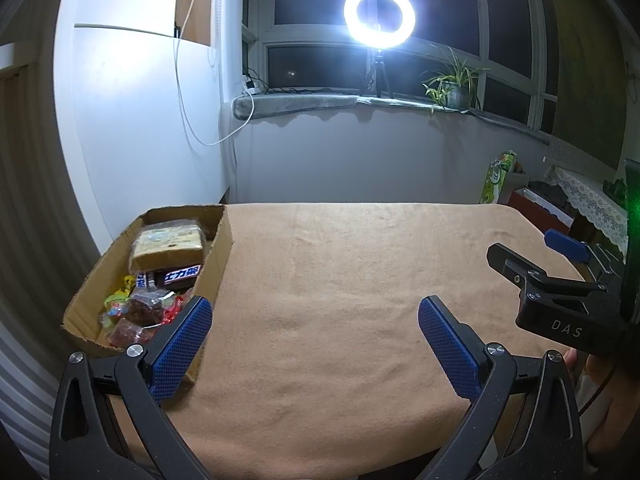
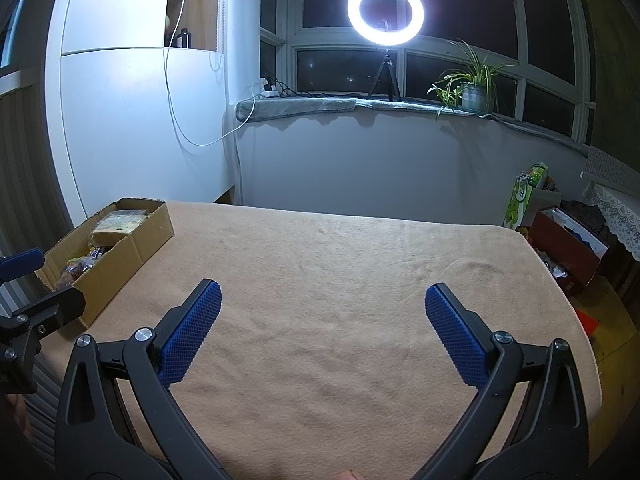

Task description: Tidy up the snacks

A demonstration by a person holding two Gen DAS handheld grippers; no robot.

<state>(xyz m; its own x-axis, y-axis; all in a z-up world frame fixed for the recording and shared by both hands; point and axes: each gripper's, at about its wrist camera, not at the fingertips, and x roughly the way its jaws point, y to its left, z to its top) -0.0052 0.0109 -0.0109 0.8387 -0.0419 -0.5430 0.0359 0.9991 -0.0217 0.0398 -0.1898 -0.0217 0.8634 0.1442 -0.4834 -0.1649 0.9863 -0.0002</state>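
At far left a cardboard box (image 1: 218, 256) is sitting on the counter (image 1: 340, 280), snacks (image 1: 166, 276) piled inside, nothing loose on the cloth. The left hand-held gripper (image 1: 316, 320) is hovering just beside the box, jaws spread wide and gripping nothing; further right, the right hand-held gripper (image 2: 323, 308) is hanging equally wide and bare. Risk: the left finger may be catching the box wall, tipping wrappers out.

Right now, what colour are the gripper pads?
Blue with a dotted texture, clearest on the left gripper in the left wrist view.
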